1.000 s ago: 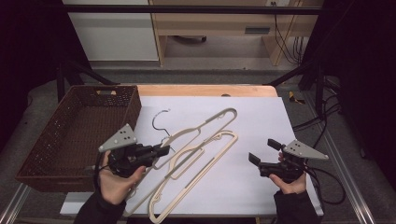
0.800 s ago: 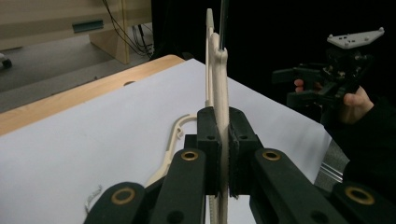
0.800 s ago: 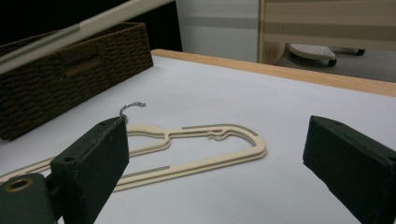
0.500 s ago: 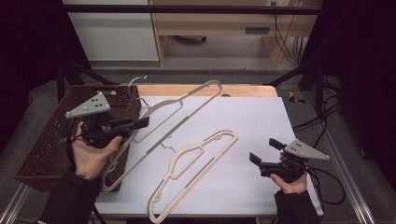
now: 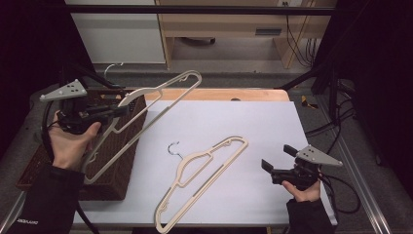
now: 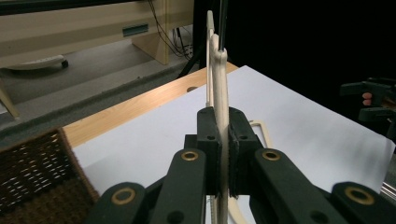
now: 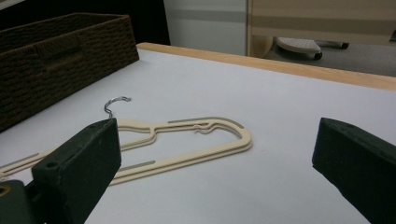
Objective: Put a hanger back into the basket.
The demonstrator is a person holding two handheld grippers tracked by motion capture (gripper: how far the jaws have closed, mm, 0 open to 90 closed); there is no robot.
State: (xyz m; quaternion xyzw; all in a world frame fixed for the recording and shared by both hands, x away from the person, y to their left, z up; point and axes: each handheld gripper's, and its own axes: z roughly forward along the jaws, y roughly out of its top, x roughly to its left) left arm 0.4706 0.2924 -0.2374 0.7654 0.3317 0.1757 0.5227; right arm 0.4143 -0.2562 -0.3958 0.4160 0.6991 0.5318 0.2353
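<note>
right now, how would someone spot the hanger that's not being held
Start at the white table top right of the brown basket. A cream hanger lies flat there. Unlike the hanger that the left gripper holds above the basket, nothing grips it.

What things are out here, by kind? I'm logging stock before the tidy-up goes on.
Hangers: 2, one clamped in the left tongs over the basket, one lying on the table
Basket: 1
Total: 3
</note>
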